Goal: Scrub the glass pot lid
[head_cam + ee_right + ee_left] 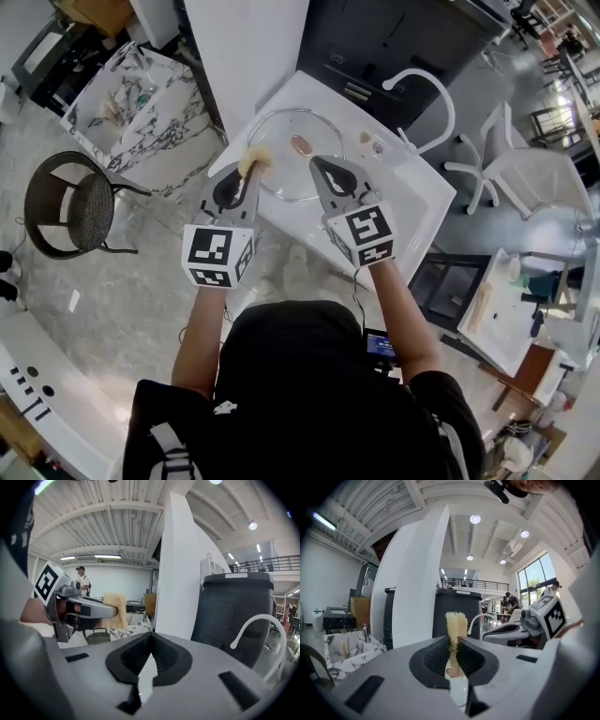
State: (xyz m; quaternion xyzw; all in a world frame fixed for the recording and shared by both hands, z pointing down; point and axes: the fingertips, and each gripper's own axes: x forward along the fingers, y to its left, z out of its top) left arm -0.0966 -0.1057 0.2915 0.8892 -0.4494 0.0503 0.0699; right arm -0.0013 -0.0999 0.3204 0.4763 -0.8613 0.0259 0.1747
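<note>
Head view: the glass pot lid (286, 127) lies flat on the white counter (412, 192), its knob near the middle and a faucet (427, 89) at its 2 o'clock. The left gripper (247, 176) holds a yellow scrub pad (255, 159) over the lid's 9 o'clock rim. The right gripper (326, 172) hovers at about 5 o'clock. Whether either touches the glass I cannot tell.

Left gripper view: the jaws are pinched on the scrub pad (456, 625), which stands upright out of them. The view looks out level, not down at the lid.

Right gripper view: the jaws are pressed together with nothing between them, and this view looks out level too.

To my eye the pad is ready, but the lid is not steadied and I see no suds, so the scrubbing looks largely still to do.
</note>
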